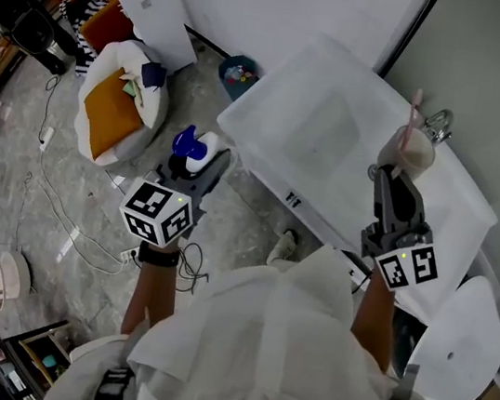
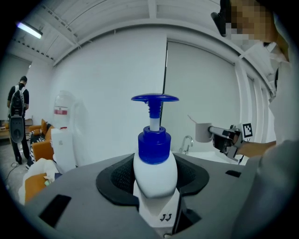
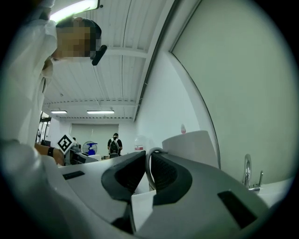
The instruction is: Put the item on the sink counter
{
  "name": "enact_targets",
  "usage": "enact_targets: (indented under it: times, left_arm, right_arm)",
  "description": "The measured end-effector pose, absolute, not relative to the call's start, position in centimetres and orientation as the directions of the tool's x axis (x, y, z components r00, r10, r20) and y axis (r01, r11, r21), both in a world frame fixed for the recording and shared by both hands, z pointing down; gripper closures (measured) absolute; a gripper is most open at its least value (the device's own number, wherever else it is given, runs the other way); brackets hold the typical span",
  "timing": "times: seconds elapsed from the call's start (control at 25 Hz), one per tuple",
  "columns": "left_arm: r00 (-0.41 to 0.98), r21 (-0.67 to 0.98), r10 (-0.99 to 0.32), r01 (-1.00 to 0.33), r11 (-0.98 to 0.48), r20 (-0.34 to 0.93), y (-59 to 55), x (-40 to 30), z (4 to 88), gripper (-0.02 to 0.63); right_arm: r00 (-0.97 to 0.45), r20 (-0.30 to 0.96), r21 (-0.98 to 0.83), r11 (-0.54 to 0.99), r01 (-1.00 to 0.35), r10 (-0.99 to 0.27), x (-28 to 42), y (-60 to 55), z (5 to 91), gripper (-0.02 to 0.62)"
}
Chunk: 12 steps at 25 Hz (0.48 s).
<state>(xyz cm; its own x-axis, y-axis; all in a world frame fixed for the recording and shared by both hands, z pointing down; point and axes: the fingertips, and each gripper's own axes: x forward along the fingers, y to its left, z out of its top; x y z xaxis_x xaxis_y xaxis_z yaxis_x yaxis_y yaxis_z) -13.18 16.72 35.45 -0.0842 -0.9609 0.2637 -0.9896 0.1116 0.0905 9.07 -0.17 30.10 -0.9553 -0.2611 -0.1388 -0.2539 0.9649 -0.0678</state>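
left tongs [image 1: 202, 160] squeeze bottle [image 2: 155, 168] upright so nothing spills | right tongs [image 1: 396, 178] pinch cup [image 1: 415, 153] handle | table [image 1: 337, 123] just ahead for both

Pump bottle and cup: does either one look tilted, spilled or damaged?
Nothing stands out. The pump bottle sits upright in the left gripper, and the right gripper holds the cup upright by its handle, a toothbrush inside. No spill shows.
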Motion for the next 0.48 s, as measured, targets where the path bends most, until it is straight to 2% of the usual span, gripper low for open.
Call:
enact_targets:
  times: [0.48]
  left_arm:
    - [-0.005,0.089,-0.961,-0.996,0.031,0.277,4.7,-14.9,35.4,0.397]
  right_arm:
    - [-0.946,-0.141,-0.059,0.956,-0.287,-0.292,7.1,-9.0,30.4,0.558]
